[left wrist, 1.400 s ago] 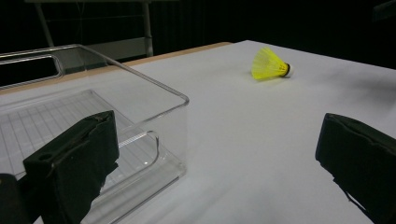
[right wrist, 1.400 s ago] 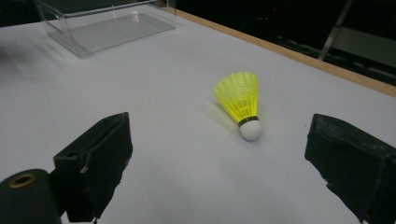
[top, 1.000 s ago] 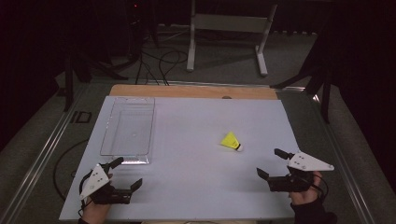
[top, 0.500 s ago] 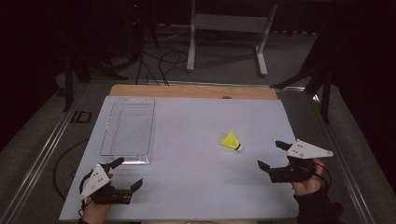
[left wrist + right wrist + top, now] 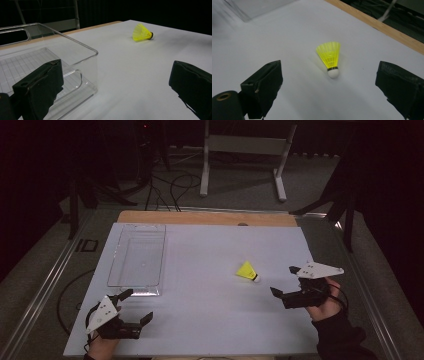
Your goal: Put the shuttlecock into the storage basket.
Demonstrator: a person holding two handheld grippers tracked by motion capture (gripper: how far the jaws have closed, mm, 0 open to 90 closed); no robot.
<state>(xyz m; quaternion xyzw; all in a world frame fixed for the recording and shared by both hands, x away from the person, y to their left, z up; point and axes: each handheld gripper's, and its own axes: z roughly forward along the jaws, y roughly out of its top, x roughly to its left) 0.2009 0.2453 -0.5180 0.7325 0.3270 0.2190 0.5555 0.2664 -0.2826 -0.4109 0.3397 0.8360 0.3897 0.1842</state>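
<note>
Nothing picked up yet, so I judge this as the very start: the yellow shuttlecock [image 5: 247,270] lies on its side on the white table [image 5: 210,305], right of centre, well apart from the clear tray [image 5: 137,260] at the left, and that tray looks empty. Likely job is shuttlecock into tray, so grasp, carry and drop are all left to do. My right gripper [image 5: 285,282] is near the shuttlecock, just to its right and a bit toward me, jaws spread wide, holding nothing. In the right gripper view the shuttlecock [image 5: 330,58] sits between and beyond the two jaws, cork end toward the camera, skirt pointing away, not touching either jaw. Right hand [image 5: 325,302] is low over the table, gripper aimed left and forward at it. My left gripper [image 5: 135,307] rests near the front left corner, just by the tray's near end, jaws also wide open and empty; its view shows the tray [image 5: 82,47] corner close by and the shuttlecock [image 5: 142,32] far off across the table.
</note>
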